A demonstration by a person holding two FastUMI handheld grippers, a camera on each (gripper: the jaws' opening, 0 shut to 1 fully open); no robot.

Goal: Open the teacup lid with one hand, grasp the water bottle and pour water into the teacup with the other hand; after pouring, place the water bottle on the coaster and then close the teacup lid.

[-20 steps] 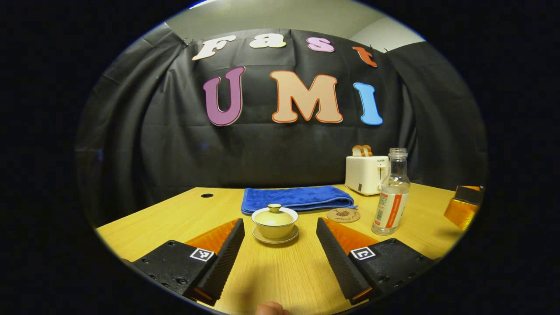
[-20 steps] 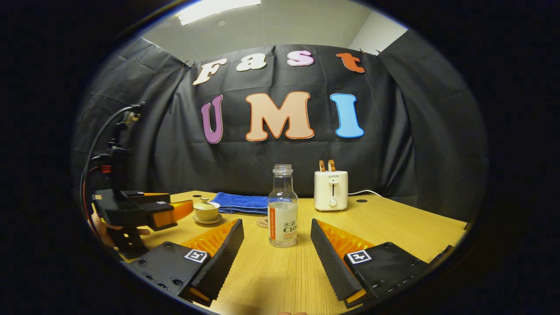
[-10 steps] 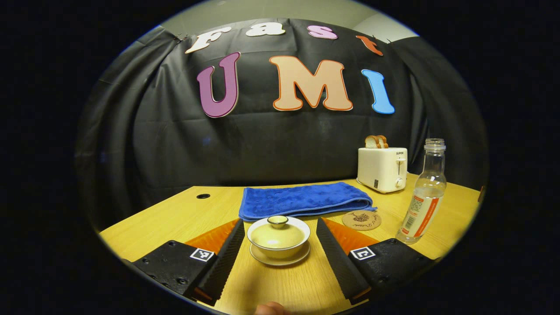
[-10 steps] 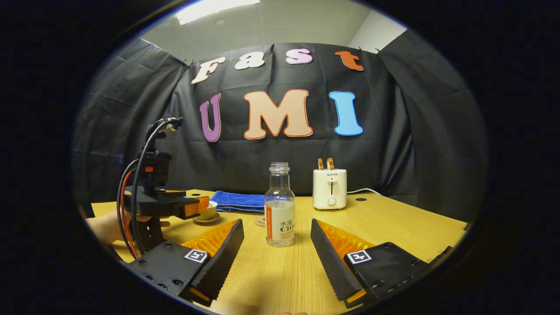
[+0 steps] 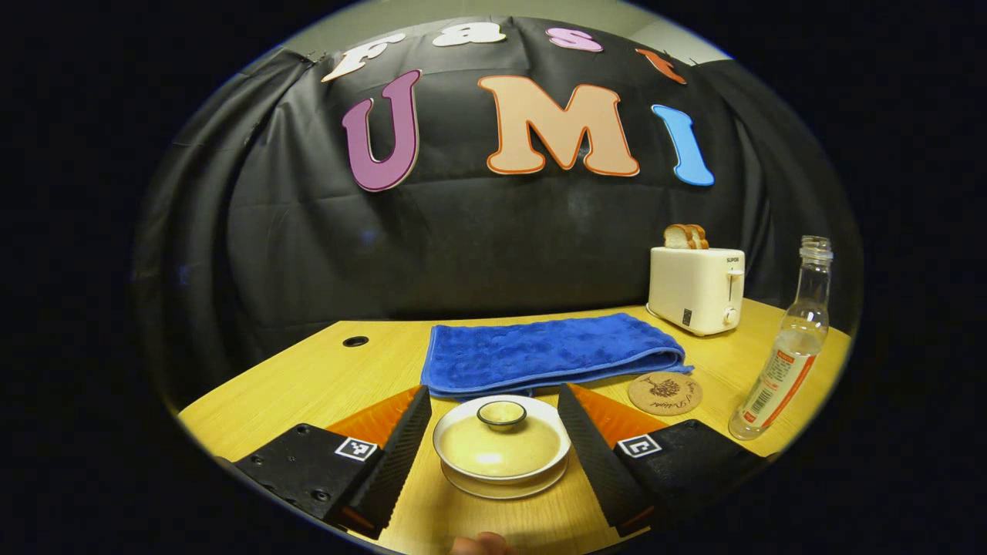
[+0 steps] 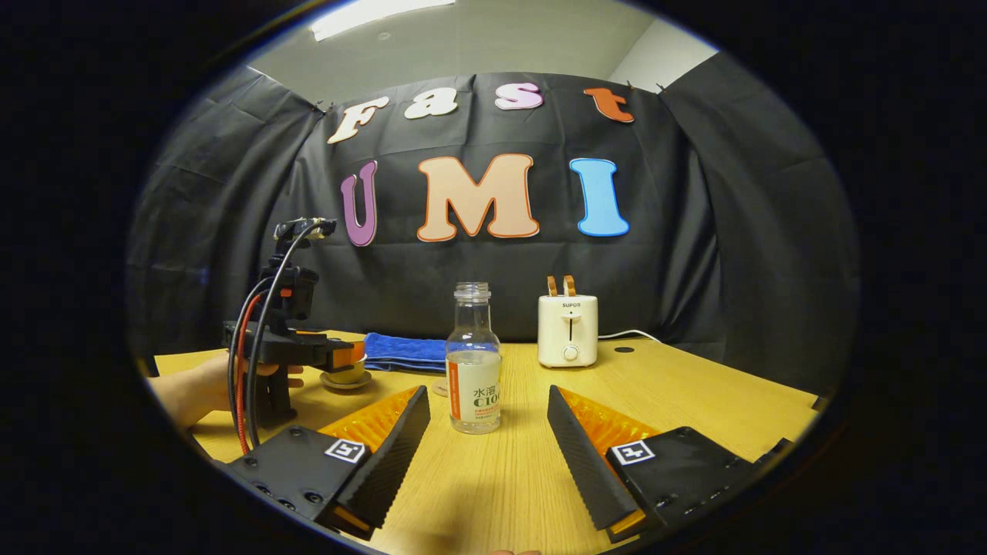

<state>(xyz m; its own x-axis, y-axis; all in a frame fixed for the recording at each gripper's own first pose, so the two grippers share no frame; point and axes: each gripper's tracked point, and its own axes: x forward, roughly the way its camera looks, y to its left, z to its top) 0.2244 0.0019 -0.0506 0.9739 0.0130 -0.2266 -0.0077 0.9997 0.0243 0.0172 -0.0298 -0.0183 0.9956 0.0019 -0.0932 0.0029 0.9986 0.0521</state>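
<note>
Left gripper (image 5: 493, 420): fingers spread wide on either side of the teacup (image 5: 501, 449) — not touching it.
Lid (image 5: 501, 439): on the cup, which sits on its saucer.
Right gripper (image 6: 488, 428): wide open, holding nothing — bottle (image 6: 473, 360) stands upright just ahead, between its fingers' lines.
Coaster (image 5: 665, 393): on the table (image 5: 308, 381) between towel (image 5: 549, 353) and bottle.
Toaster (image 6: 567, 330): at the back.

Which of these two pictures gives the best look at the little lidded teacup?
The left gripper view: the teacup sits close, between that gripper's open fingers, lid and knob plainly seen. In the right gripper view it is small and far off, partly hidden behind the left gripper.
</note>
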